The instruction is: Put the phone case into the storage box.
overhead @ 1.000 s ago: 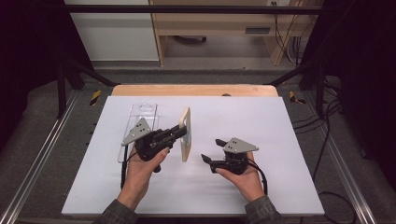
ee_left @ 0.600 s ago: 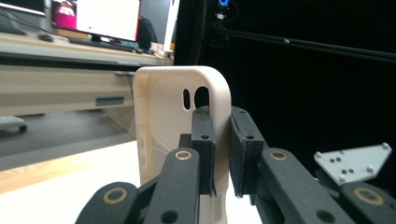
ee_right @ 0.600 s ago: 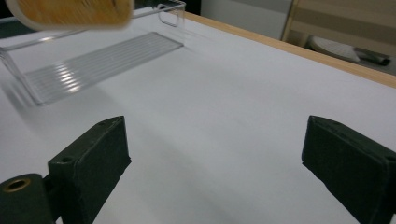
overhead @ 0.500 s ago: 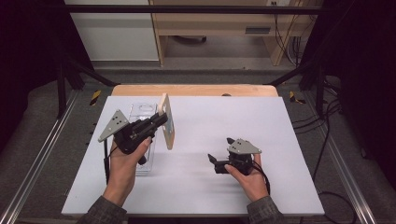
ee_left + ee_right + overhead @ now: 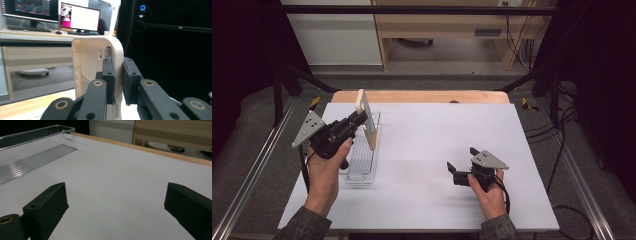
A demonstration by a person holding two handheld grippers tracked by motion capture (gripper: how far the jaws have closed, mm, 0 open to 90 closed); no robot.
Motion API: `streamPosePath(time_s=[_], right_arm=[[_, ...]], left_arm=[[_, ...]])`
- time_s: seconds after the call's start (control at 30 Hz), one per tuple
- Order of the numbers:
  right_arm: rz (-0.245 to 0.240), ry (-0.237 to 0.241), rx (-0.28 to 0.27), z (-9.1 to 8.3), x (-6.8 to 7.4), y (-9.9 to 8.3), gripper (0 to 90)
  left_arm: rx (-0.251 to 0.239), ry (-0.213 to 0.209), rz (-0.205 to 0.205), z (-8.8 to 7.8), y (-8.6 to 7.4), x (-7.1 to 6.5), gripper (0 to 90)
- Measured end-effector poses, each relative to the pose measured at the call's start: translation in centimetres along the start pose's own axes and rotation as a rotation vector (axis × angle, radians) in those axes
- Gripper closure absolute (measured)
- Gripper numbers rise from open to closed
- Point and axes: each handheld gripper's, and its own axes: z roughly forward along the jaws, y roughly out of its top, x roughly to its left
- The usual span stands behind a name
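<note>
A beige phone case [image 5: 365, 116] stands upright in the air over the far end of a clear plastic tray [image 5: 360, 165] at the table's left. My left gripper [image 5: 360, 120] is shut on the case's edge. In the left gripper view the black pads [image 5: 109, 77] pinch the case [image 5: 90, 62] near its camera cut-out. My right gripper [image 5: 461, 163] rests low over the white table at the right, pointing left. Its jaws have just been opening and stand wide apart with nothing between them [image 5: 115, 207].
The clear tray [image 5: 37, 157] lies lengthwise near the left edge of the white table top [image 5: 437, 135]. A wooden strip [image 5: 422, 96] runs along the table's far edge. Metal frame rails [image 5: 257, 165] flank both sides. Cables hang at the right.
My left gripper carried the phone case from the table's middle leftward and up, to above the tray. My right gripper drifted right and toward the near edge, its jaws spreading.
</note>
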Motion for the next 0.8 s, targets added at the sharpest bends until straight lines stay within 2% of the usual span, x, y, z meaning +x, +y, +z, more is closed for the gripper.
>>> streamPosePath(time_s=[0.07, 0.2, 0.4, 0.47, 0.6, 0.67, 0.7, 0.8], right_arm=[[0.002, -0.003, -0.004, -0.2, -0.2, 0.0, 4.8], [-0.007, -0.034, -0.026, -1.0, -0.5, 0.0, 3.9], [-0.022, -0.054, -0.036, -1.2, -0.4, 0.0, 4.5], [-0.008, -0.052, -0.03, -1.2, -0.3, 0.0, 4.4], [-0.013, -0.053, -0.011, -2.0, 0.0, -0.3, 4.4], [-0.019, -0.061, -0.006, -2.3, 0.1, -0.5, 4.6], [-0.029, -0.088, 0.003, -3.1, 0.2, -0.9, 4.5], [-0.028, -0.102, 0.007, -3.6, 0.1, -1.3, 4.3]], left_arm=[[0.004, 0.017, 0.004, -0.1, 0.1, 0.3, 81.1], [0.024, 0.019, 0.008, -0.4, 0.1, 1.0, 81.1], [0.021, 0.031, 0.014, -0.7, 0.3, 1.4, 81.1], [0.018, 0.038, 0.02, -0.7, 0.5, 1.5, 81.1], [0.019, 0.047, 0.024, -0.7, 0.6, 1.9, 81.1], [0.018, 0.054, 0.028, -0.7, 0.6, 1.9, 81.1], [0.018, 0.064, 0.029, -0.7, 0.6, 2.1, 81.1], [0.019, 0.086, 0.035, -0.6, 0.7, 2.4, 81.1]])
